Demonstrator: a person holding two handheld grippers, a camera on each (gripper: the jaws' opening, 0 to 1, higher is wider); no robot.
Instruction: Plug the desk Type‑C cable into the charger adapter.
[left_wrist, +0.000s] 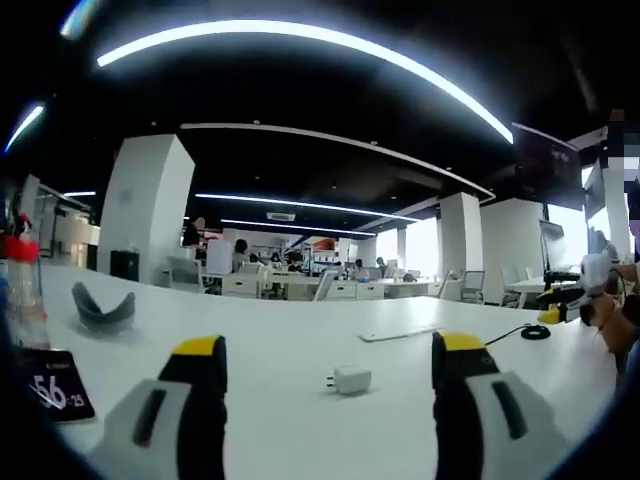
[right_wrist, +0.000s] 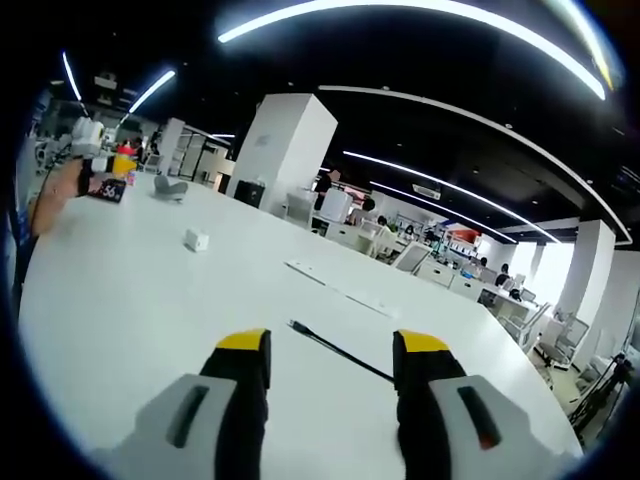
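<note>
Open-plan office | white desk (left_wrist: 300, 345): charger adapter (left_wrist: 351, 380), Type-C cable (right_wrist: 335, 349) | both hand-held grippers wide, empty

A big white tabletop (left_wrist: 280, 350) runs across the room. On its left side in the left gripper view lies a curved grey thing shaped like a little boat (left_wrist: 102, 308). Near it stands a clear plastic bottle with a red cap (left_wrist: 22, 290). Just in front of the bottle is a small black clock with white numbers (left_wrist: 60, 385). A flat thin white strip (left_wrist: 400, 332) lies farther back on the tabletop. Behind the tabletop stand big white square pillars (left_wrist: 145, 210), and long bright light strips (left_wrist: 300, 40) curve over the dark ceiling. People sit at desks far away.
</note>
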